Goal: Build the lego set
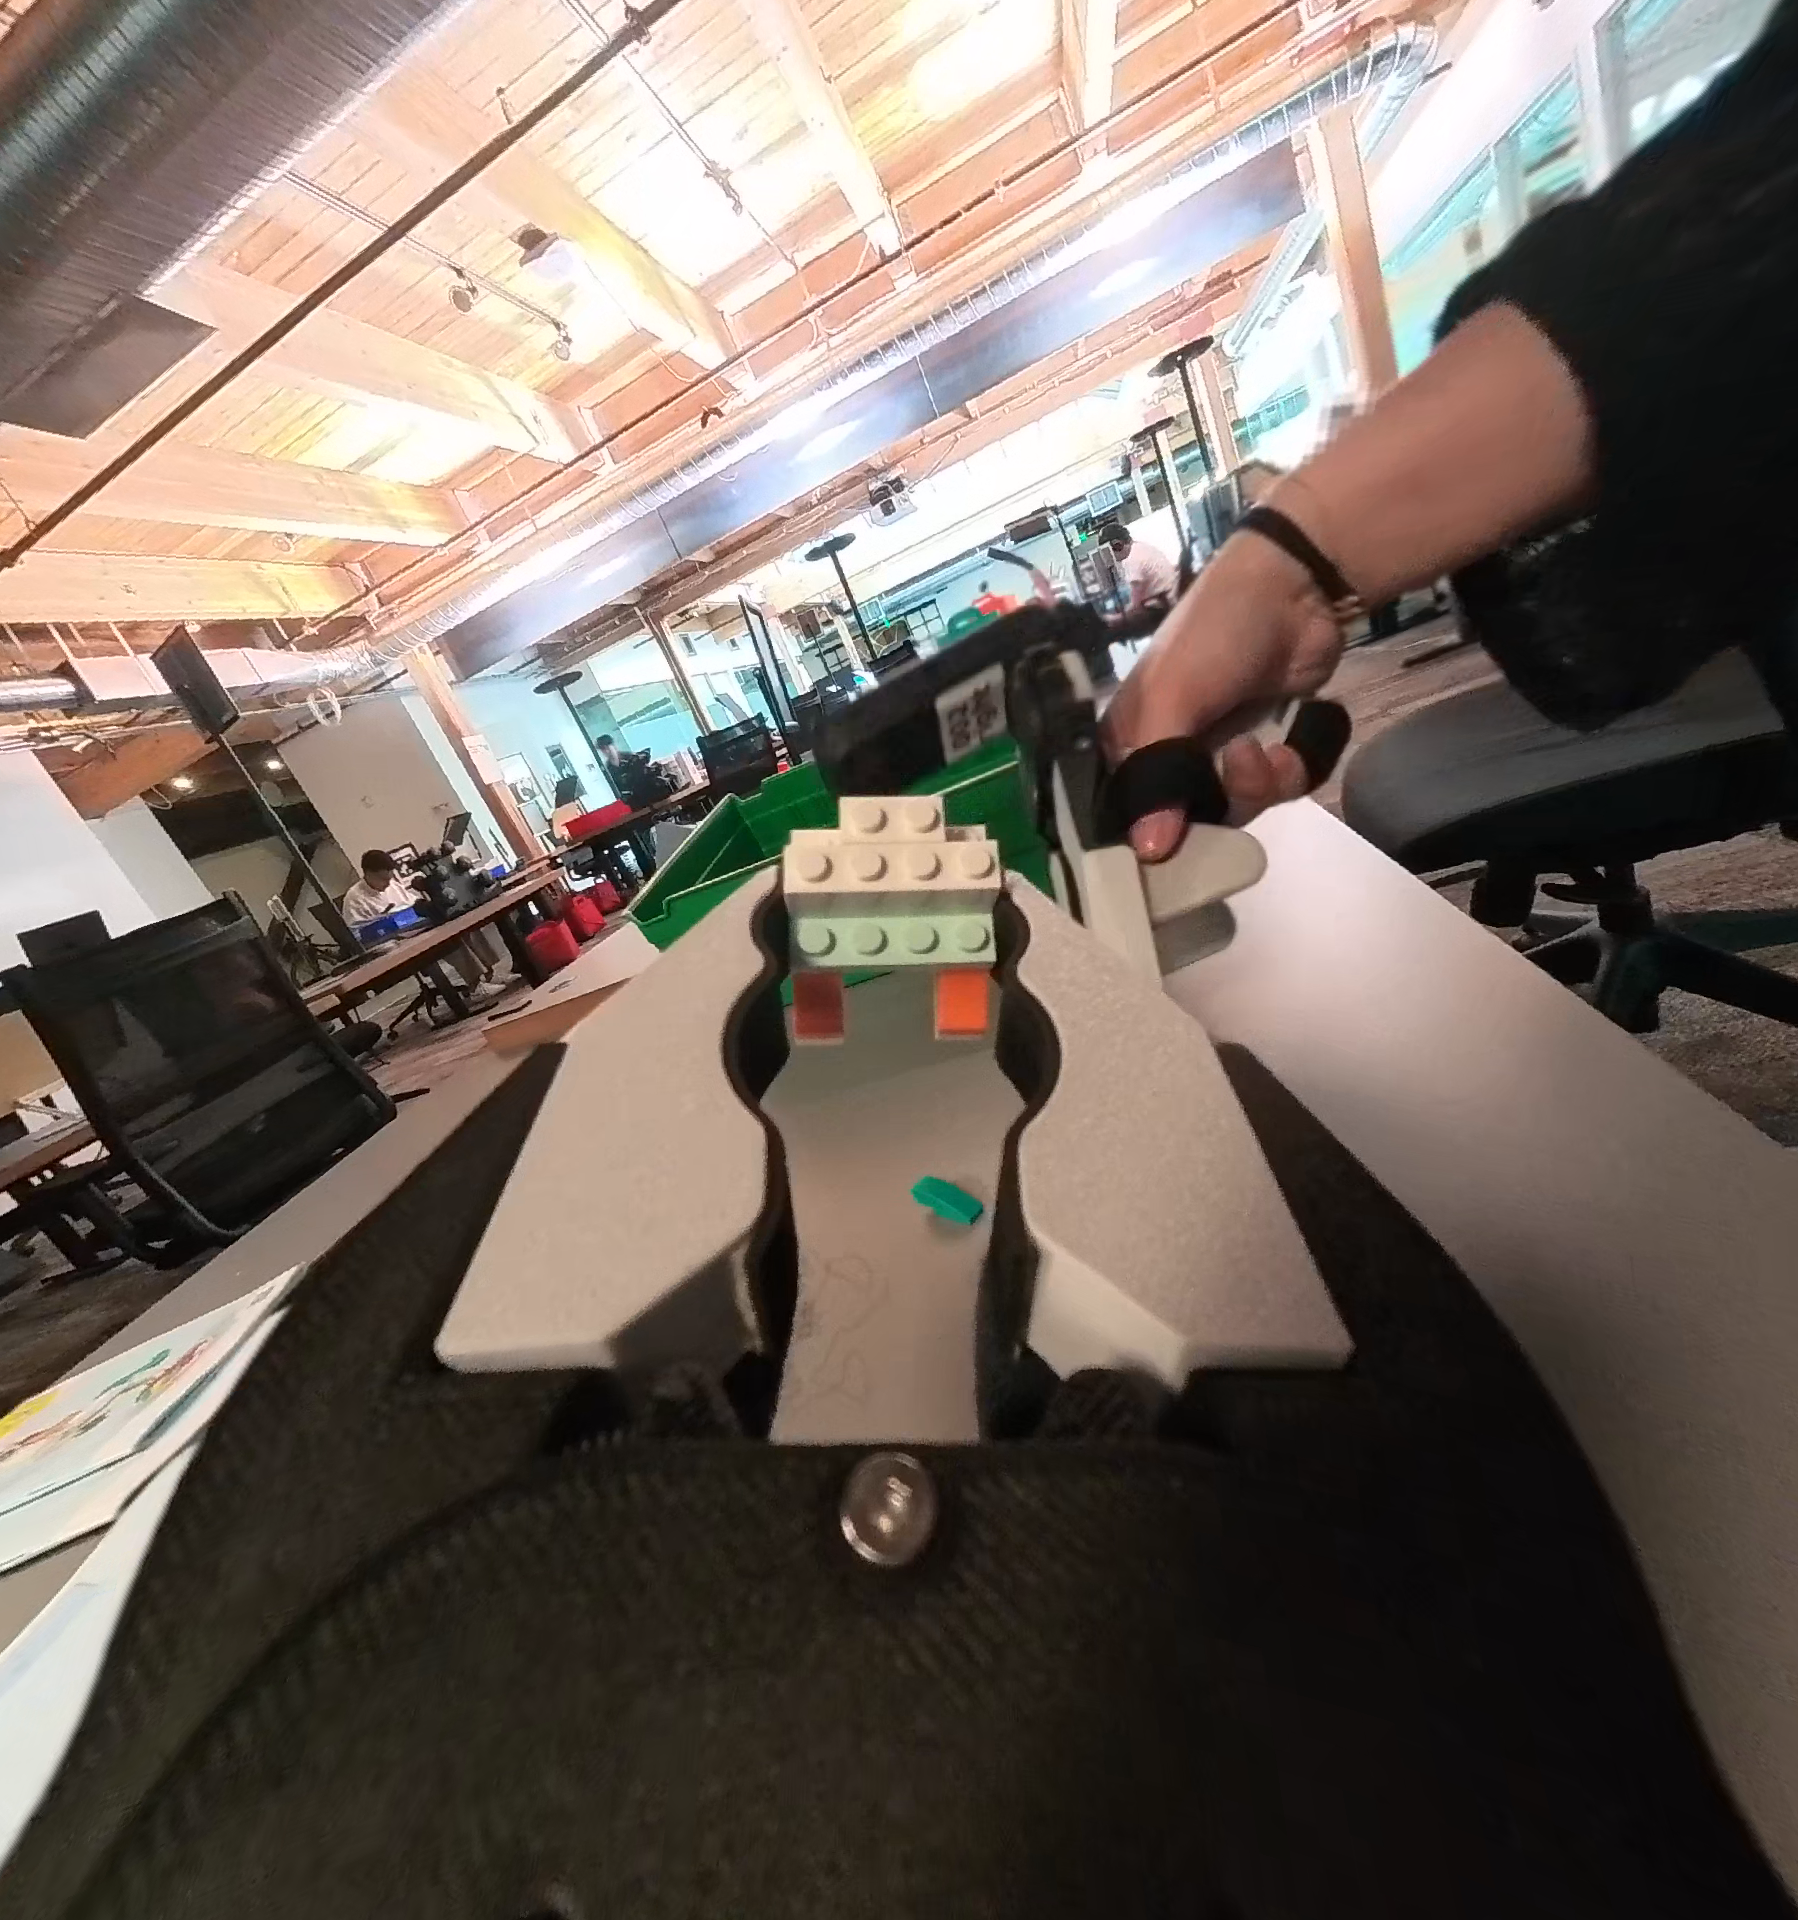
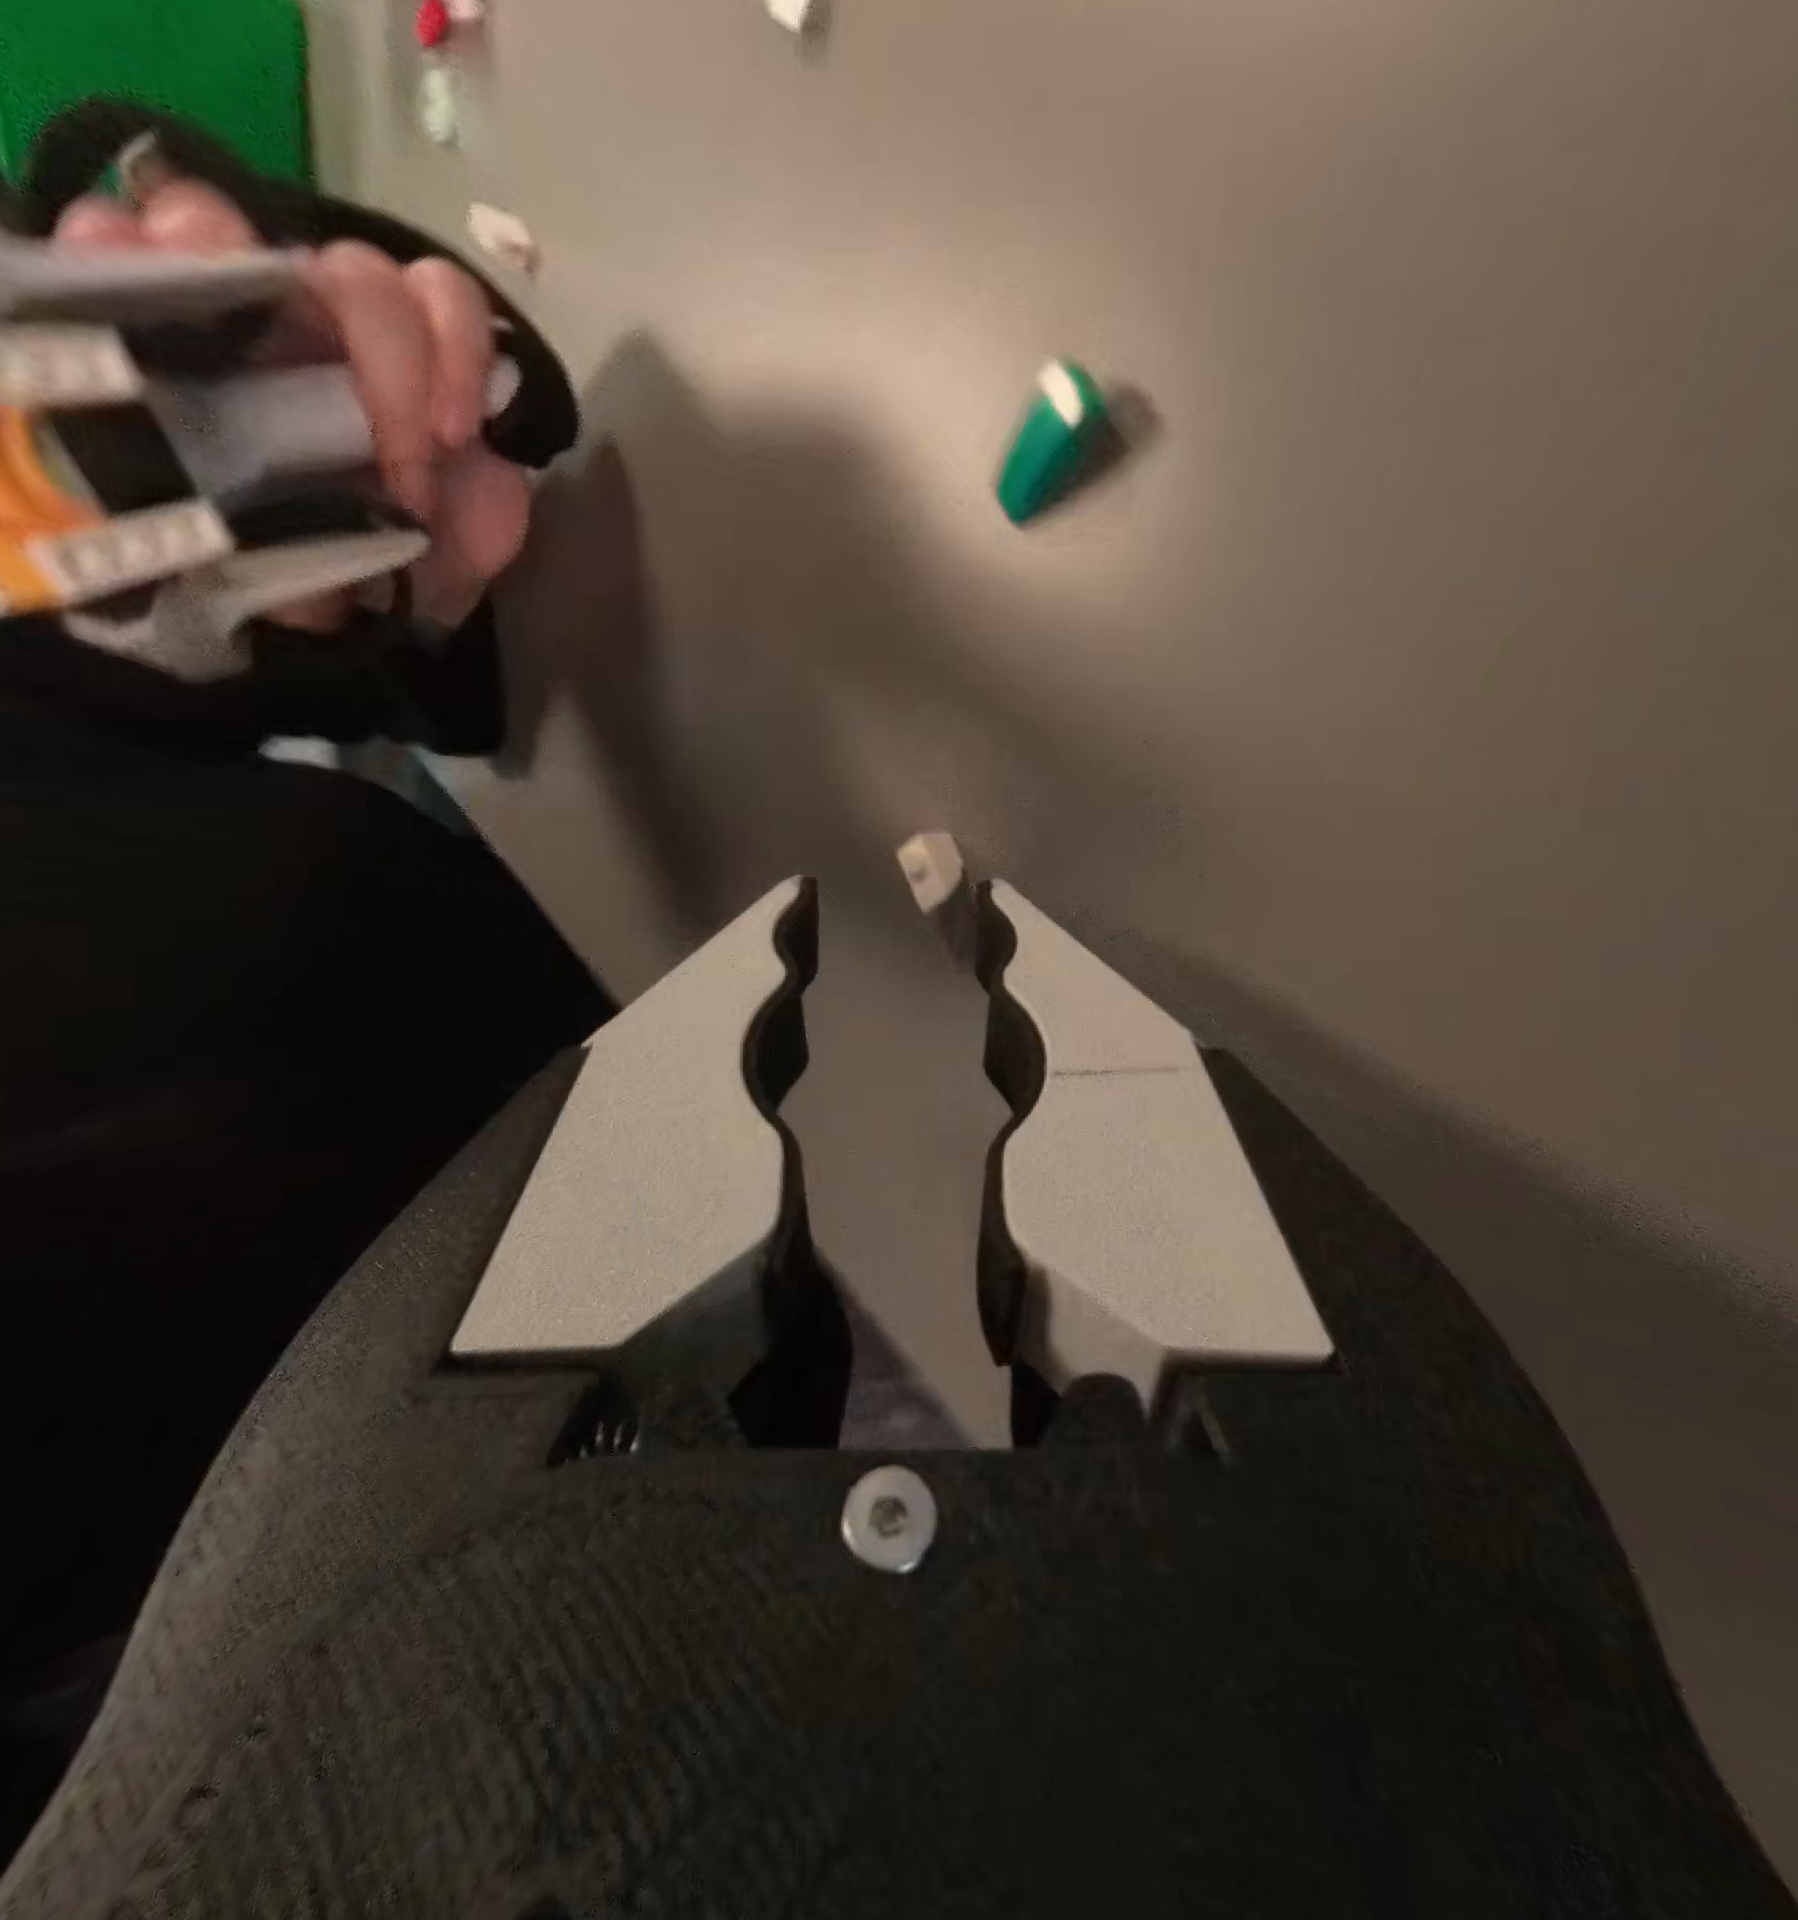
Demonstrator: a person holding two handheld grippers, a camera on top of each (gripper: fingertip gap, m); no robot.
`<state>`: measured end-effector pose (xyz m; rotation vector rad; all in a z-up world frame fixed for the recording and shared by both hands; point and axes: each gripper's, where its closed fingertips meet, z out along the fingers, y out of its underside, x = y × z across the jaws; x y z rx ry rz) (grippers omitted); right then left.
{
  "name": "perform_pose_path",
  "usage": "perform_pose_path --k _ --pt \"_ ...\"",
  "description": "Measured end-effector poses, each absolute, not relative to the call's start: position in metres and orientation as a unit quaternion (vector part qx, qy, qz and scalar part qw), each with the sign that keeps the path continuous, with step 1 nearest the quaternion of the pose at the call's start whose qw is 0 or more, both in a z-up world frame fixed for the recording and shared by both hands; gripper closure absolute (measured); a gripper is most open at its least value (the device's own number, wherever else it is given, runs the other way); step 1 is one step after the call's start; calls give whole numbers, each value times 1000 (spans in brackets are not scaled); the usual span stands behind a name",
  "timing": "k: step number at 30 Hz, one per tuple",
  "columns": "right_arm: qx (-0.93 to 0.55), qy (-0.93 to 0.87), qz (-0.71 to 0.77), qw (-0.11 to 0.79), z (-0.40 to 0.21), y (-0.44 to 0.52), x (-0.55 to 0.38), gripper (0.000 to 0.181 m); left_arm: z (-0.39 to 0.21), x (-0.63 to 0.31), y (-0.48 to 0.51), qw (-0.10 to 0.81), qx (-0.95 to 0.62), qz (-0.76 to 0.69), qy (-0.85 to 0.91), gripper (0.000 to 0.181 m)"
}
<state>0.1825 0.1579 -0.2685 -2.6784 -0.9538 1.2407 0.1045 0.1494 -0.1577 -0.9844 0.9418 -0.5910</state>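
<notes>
Pinching the light, rigid brick assembly (image 1: 893, 914) by its pale green layer, the left gripper (image 1: 890, 935) is holding it above the tabletop (image 1: 1446, 1091); studs could pop apart. The right gripper (image 2: 895, 904) is hanging half-open beside a small white piece (image 2: 926, 871).

Left gripper (image 1: 890, 935): we kept its jaws clamped on a load at 12 o'clock.
Right gripper (image 2: 895, 904): we held its jaws parted, empty, pointing toward 12 o'clock.
</notes>
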Motion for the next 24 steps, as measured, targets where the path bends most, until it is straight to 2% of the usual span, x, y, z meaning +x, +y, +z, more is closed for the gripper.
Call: perform_pose_path --k 3,5,9,11,13,15,19,24 --pt "-814 -450 337 146 -265 157 173 152 -157 105 148 736 -445 -278 428 145" --pt "-790 -512 280 189 -269 156 172 151 -155 105 146 736 -442 -284 427 145" --pt "-780 -551 236 180 -284 152 173 158 -153 104 145 738 -439 -292 422 145" --pt "-779 -556 232 172 -289 152 174 173 -151 103 144 738 -436 -301 417 146" --pt "-772 -560 243 178 -280 152 168 174 -147 100 143 744 -431 -308 407 146" --pt "-748 -571 269 207 -249 152 155 175 -136 93 143 760 -420 -310 386 146" --pt "-654 -622 319 290 -139 141 121 175 -88 79 139 808 -370 -323 326 146" --pt "-546 -710 285 343 -14 118 92 175 -5 75 114 840 -254 -384 286 145"
